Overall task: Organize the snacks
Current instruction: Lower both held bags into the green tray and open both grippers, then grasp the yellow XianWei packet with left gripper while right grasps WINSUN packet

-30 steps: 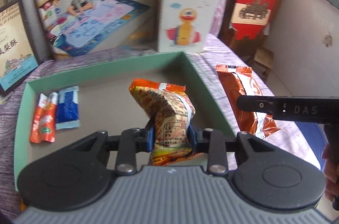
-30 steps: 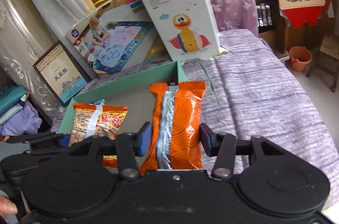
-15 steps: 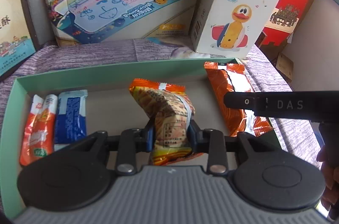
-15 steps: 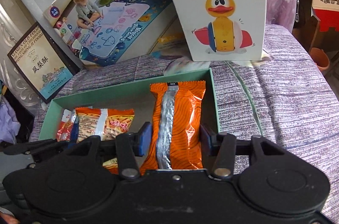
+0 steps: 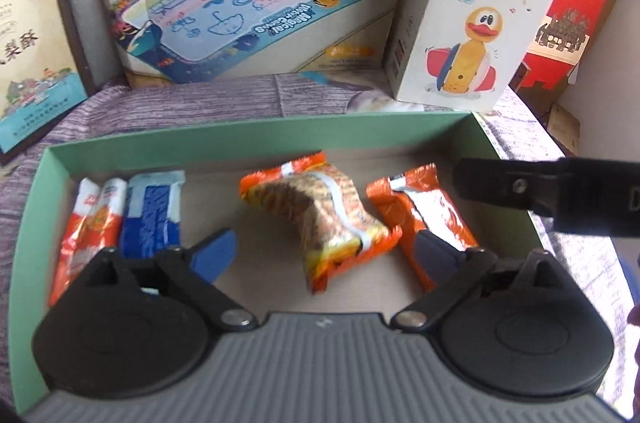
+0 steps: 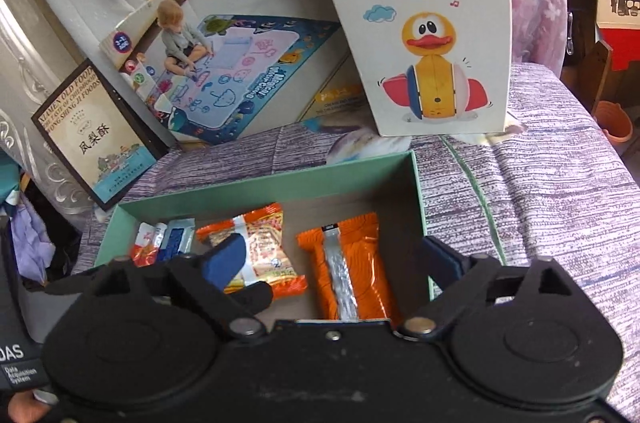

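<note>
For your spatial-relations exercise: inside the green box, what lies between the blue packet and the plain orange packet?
The crumpled orange-and-yellow snack bag lies between the blue packet and the plain orange packet, with bare floor of the green box on either side; the left wrist view shows it best.

Left gripper [image 5: 326, 253] sprung wide apart, crumpled orange-and-yellow snack packet [image 5: 320, 219] dropped free onto green cardboard tray [image 5: 36, 223] floor, right gripper [image 6: 334, 259] likewise spread open, flat orange foil-seamed snack packet [image 6: 348, 267] released inside tray
</note>
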A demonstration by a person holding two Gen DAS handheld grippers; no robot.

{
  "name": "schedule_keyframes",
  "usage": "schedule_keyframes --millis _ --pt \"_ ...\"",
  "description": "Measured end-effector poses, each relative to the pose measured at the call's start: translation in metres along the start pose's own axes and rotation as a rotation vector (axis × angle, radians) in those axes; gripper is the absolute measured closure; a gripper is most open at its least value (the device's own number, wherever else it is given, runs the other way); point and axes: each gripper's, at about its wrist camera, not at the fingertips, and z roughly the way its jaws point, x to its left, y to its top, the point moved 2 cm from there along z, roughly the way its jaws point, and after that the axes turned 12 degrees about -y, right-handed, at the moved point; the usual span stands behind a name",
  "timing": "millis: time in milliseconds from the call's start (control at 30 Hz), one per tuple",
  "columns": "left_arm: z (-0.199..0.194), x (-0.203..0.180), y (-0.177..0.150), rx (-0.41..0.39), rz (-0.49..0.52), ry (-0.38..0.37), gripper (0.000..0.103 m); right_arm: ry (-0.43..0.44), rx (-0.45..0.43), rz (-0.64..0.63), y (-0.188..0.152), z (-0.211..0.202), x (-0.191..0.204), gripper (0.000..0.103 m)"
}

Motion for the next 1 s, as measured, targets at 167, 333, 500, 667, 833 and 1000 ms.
schedule_keyframes --millis 167,333,500,667,833,1000 --pt "-0.028 -0.001 -0.023 0.001 -0.003 -0.016 0.002 0.004 -0.012 -0.011 -0.020 -0.037 -0.004 0.002" --pt "-0.060 -0.005 -0.051 0.003 0.023 -0.012 0.001 -0.002 -0.004 -0.003 -0.046 -0.071 -0.014 0.002" --pt "-0.092 -0.005 -0.077 0.002 -0.022 -0.018 0.001 0.004 0.003 0.033 -0.074 -0.101 -0.027 0.001" --pt "-0.115 -0.025 -0.113 0.010 0.029 -0.043 0.000 0.007 0.021 0.047 -0.104 -0.123 -0.039 0.000" --pt "-0.120 -0.046 -0.150 0.057 0.095 -0.074 0.000 -0.002 0.040 0.077 -0.130 -0.139 -0.056 0.000" --pt "-0.122 -0.069 -0.178 0.091 0.177 -0.122 0.000 -0.012 0.070 0.097 -0.155 -0.148 -0.068 0.000"
